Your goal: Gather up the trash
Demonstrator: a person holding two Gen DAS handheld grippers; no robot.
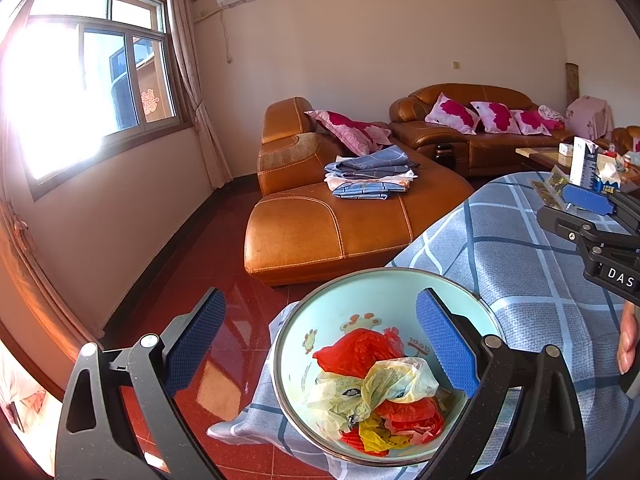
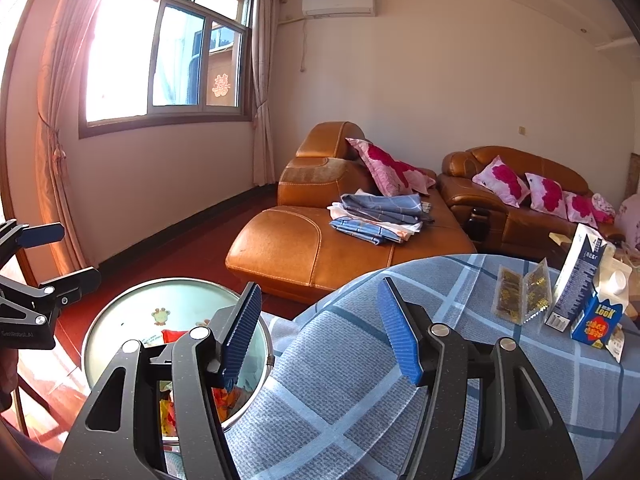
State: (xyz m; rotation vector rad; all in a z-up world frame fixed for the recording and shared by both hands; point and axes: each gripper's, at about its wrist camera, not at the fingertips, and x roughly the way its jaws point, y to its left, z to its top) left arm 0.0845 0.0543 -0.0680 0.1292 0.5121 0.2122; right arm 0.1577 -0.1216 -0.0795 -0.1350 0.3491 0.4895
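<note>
The cartons [image 2: 588, 292] and foil sachets [image 2: 520, 294] stand at two o'clock on the checked tablecloth [image 2: 360, 380], well apart from our basin [image 1: 384, 364] of plastic bags [image 1: 384, 388] at eight o'clock. Both our right gripper [image 2: 320, 332] and left gripper [image 1: 320, 344] are spread, empty. We judge we should reach right first, pinching sachets flat.

A counter [image 2: 360, 380] draped in a blue plaid cloth carries a tall dark carton [image 2: 576, 276], a blue gable-top carton [image 2: 600, 312] touching it, and clear snack wrappers [image 2: 520, 292] just beside them.
</note>
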